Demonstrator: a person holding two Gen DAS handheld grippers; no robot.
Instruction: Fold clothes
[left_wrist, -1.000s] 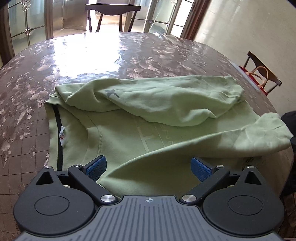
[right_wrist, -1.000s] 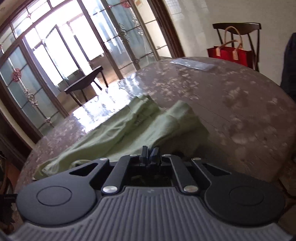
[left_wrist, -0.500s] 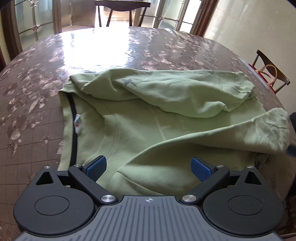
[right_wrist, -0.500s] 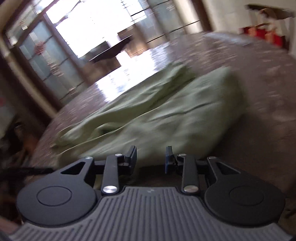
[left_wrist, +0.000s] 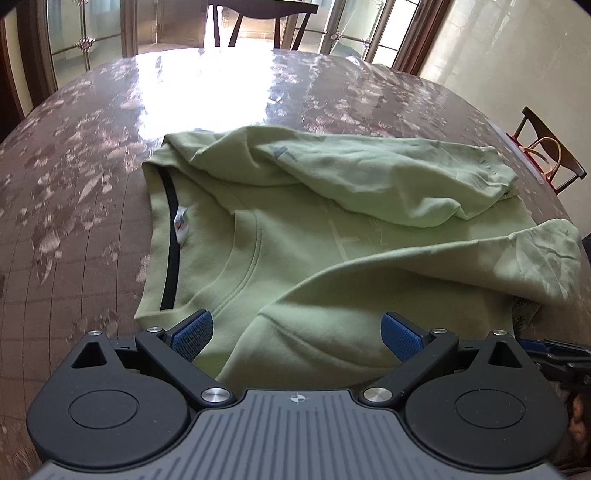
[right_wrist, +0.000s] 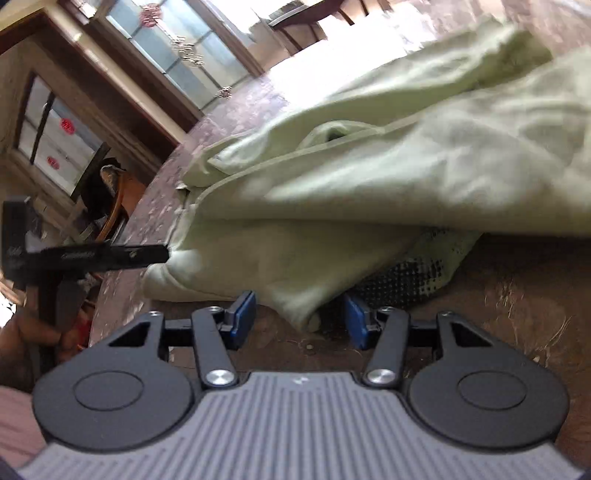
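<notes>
A light green sweatshirt (left_wrist: 332, 236) lies on the brown patterned table (left_wrist: 74, 192), both sleeves folded across its body, neck opening with a black band and white label to the left. My left gripper (left_wrist: 297, 332) is open, its blue pads over the near shoulder edge of the sweatshirt. In the right wrist view the sweatshirt (right_wrist: 424, 166) fills the upper right. My right gripper (right_wrist: 299, 317) is open, low at the near corner of the cloth, which hangs between the pads. The left gripper shows there as a dark bar (right_wrist: 92, 254).
The table's right edge is near a wooden chair holding a red bag (left_wrist: 543, 162). Another chair (left_wrist: 258, 14) stands beyond the far edge by the glass doors. A dotted fabric tag (right_wrist: 417, 273) sticks out under the sweatshirt's hem.
My right gripper has opened and dropped to the near corner of the sweatshirt, tilting. My left gripper has stayed open and drawn back toward the collar side.
</notes>
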